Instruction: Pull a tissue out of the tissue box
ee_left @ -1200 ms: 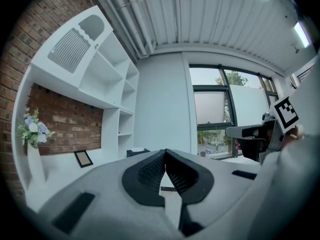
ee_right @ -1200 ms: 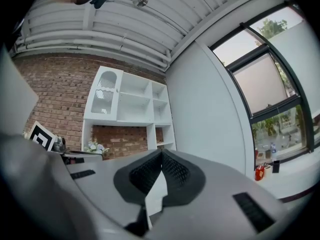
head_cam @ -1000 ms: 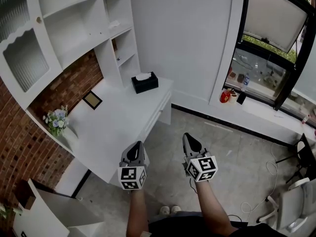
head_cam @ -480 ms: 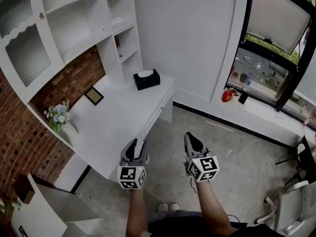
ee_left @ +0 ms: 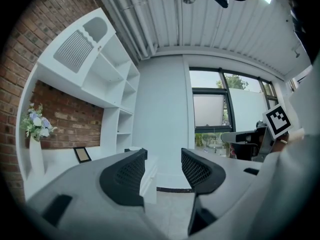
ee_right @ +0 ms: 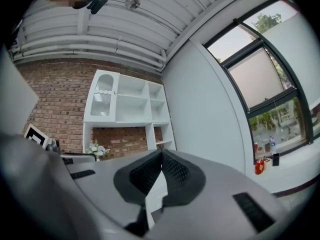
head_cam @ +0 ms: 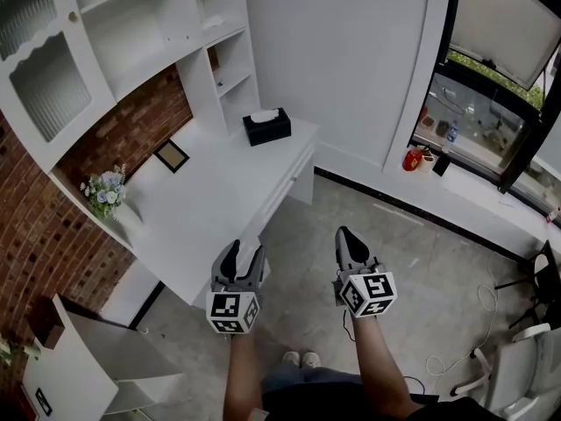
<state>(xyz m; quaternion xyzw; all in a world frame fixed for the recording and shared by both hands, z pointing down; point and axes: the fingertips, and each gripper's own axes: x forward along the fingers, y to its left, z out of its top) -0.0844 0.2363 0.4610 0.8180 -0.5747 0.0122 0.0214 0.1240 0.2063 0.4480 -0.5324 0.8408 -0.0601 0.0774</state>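
A black tissue box (head_cam: 267,126) with a white tissue sticking out of its top stands at the far end of the white desk (head_cam: 210,209), beside the shelf unit. Both grippers are held level over the floor, well short of the box. My left gripper (head_cam: 244,251) hangs just off the desk's near corner; its jaws are opening and nothing is between them (ee_left: 164,156). My right gripper (head_cam: 346,235) is further right over the tiled floor, its jaws closed tip to tip on nothing (ee_right: 161,154).
White shelves (head_cam: 131,24) rise behind the desk against a brick wall. A vase of flowers (head_cam: 107,196) and a small picture frame (head_cam: 172,155) stand on the desk. A window sill with a red cup (head_cam: 414,159) lies right; a white chair (head_cam: 526,358) and a cable are lower right.
The left gripper's jaws have gone from shut to spread apart. Both hands stay about where they were; the head view has shifted a little.
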